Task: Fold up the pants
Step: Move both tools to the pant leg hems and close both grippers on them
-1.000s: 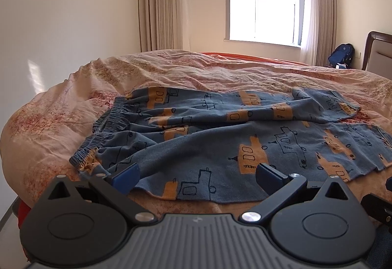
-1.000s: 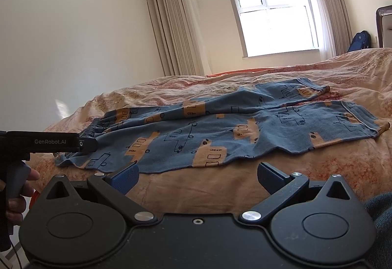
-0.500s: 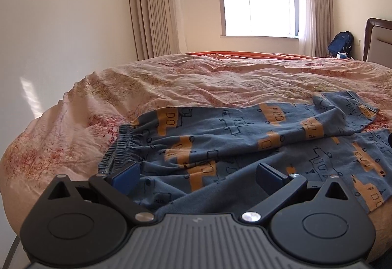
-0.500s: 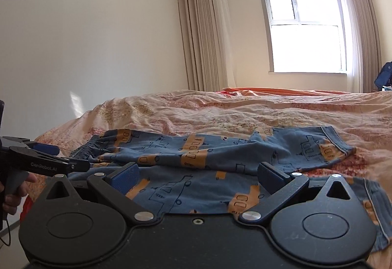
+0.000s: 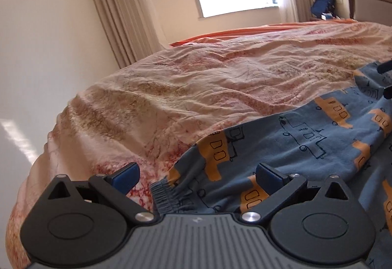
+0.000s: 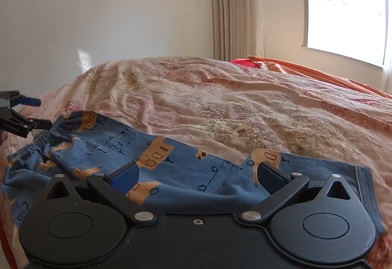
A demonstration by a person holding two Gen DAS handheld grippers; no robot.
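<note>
Blue knit pajama pants [image 5: 306, 136], printed with orange blocks and dark line-drawn vehicles, lie spread on a bed under a wrinkled pink-and-tan floral quilt [image 5: 208, 82]. The left gripper [image 5: 197, 174] hangs low over the pants' gathered, ribbed elastic waistband [image 5: 164, 195], its blue-padded fingers [image 5: 126, 174] spread wide apart, one over bare quilt and the other over the fabric; neither pinches cloth. Seen from the right wrist, the pants [image 6: 171, 171] stretch from the puckered waistband [image 6: 46, 139] to a flat-hemmed leg cuff [image 6: 365, 183]. The right gripper [image 6: 198, 175] sits over the leg near that cuff, its fingers [image 6: 125, 177] likewise wide apart with cloth lying between them, ungripped. The left gripper [image 6: 30, 112] shows beside the waistband, open, its black lower finger right at the elastic edge. Beyond the quilt, an orange sheet [image 6: 318, 72] borders the bed beneath pleated beige curtains [image 6: 232, 4] and a bright window [image 6: 343, 9].
</note>
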